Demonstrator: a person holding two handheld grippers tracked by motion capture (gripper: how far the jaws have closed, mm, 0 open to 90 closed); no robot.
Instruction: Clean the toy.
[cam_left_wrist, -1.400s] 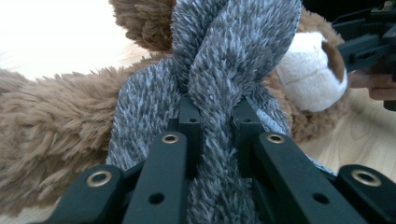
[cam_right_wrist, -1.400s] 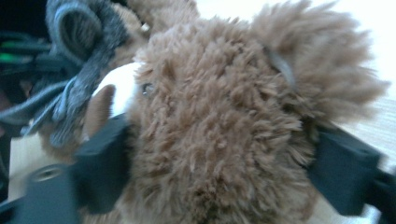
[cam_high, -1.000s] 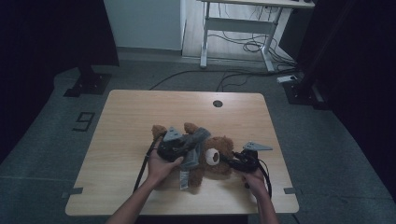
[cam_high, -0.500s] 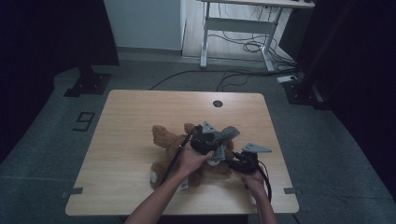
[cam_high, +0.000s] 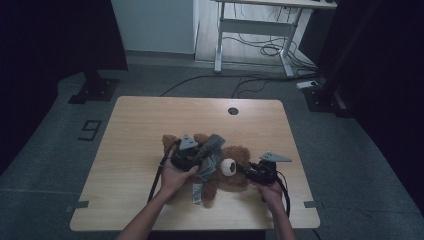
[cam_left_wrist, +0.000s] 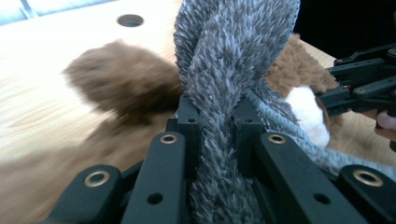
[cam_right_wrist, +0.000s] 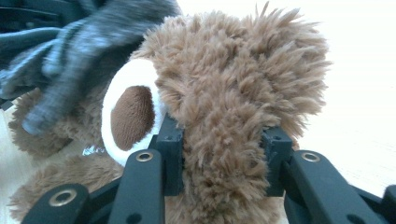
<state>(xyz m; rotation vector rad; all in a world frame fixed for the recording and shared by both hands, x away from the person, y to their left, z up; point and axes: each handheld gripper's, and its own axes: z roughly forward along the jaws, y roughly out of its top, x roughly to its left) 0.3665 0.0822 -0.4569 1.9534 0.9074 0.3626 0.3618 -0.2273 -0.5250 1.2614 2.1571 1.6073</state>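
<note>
Left gripper (cam_high: 192, 154): back toward 9 o'clock from over the bear's (cam_high: 235, 172) head, grey scarf (cam_high: 210, 150) clamped.
Right gripper (cam_high: 250, 171): jaws closing further on the bear's head.

Wooden table (cam_high: 150, 125), brown teddy bear (cam_high: 235, 172) lying on it

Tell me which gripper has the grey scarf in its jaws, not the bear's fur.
The left gripper: its jaws are clamped on the twisted grey scarf. The right gripper instead holds a brown furry part of the teddy bear, beside its white muzzle.
</note>
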